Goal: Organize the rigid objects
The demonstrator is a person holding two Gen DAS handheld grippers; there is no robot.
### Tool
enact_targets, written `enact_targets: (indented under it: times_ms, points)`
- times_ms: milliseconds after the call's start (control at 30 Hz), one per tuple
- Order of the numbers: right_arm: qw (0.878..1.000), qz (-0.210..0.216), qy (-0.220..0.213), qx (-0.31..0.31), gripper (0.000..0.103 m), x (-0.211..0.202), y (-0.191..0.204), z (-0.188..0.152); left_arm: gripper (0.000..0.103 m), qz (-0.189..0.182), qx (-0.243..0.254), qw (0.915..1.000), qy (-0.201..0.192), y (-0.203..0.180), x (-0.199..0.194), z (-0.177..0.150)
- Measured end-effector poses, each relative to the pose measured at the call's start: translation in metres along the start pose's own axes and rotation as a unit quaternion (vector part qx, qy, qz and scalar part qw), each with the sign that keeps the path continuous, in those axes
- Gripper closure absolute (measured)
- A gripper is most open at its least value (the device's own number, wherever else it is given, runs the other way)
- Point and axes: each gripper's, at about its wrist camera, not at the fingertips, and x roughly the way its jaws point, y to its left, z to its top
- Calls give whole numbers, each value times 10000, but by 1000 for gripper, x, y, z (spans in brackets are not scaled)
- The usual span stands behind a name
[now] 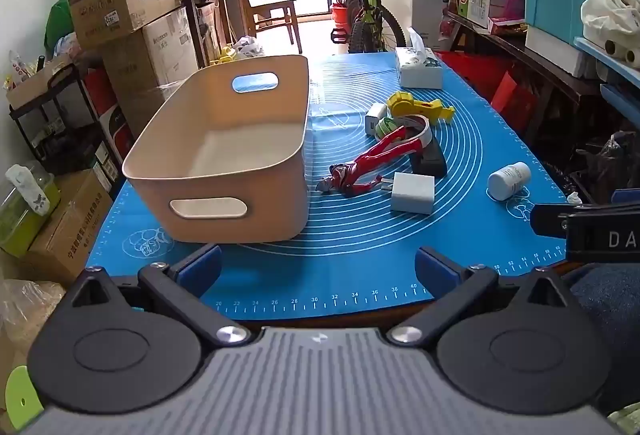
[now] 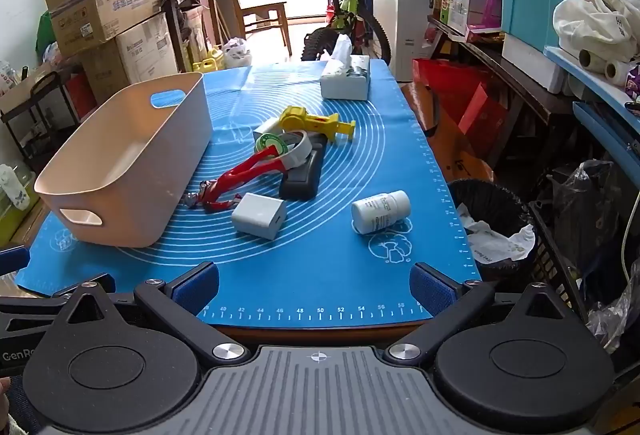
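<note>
An empty beige bin [image 1: 224, 155] [image 2: 120, 163] stands on the left of the blue mat [image 1: 360, 243] [image 2: 320, 267]. To its right lie a red figure [image 1: 372, 163] [image 2: 244, 175], a white charger [image 1: 413, 192] [image 2: 259, 215], a white pill bottle [image 1: 509, 181] [image 2: 381, 212], a tape roll [image 1: 416, 129] [image 2: 294, 149], a black block [image 1: 430, 159] [image 2: 302, 179], a yellow tool [image 1: 420, 106] [image 2: 316, 123] and a small white adapter [image 1: 375, 119]. My left gripper [image 1: 318, 267] and right gripper [image 2: 316, 285] are open and empty at the mat's near edge.
A tissue box [image 1: 418, 69] [image 2: 346, 79] sits at the mat's far end. A bicycle [image 2: 344, 23] stands behind the table. Cardboard boxes [image 1: 124, 3] pile up at left. A bin with paper [image 2: 492, 231] and shelves [image 2: 592, 83] are at right.
</note>
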Motion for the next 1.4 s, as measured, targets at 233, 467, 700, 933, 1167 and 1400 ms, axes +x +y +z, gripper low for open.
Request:
enact_targets:
  times_ms: [233, 467, 700, 933, 1167, 1400]
  points:
    - [10000, -4, -19, -9, 3, 0, 0, 0, 2, 37, 57, 10000, -1, -1, 0, 0]
    - [10000, -6, -7, 4, 3, 0, 0, 0, 2, 46, 90, 9999, -7, -9, 1, 0]
    - [10000, 7, -1, 9, 3, 0, 0, 0, 2, 46, 99, 9999, -7, -9, 1, 0]
    - [10000, 9, 4, 9, 3, 0, 0, 0, 2, 46, 101, 9999, -7, -9, 2, 0]
    - [10000, 8, 8, 12, 3, 0, 0, 0, 2, 32, 116, 9999, -34, -8, 0, -3]
    - [10000, 13, 12, 16, 3, 0, 0, 0, 2, 29, 126, 9999, -32, -7, 0, -3]
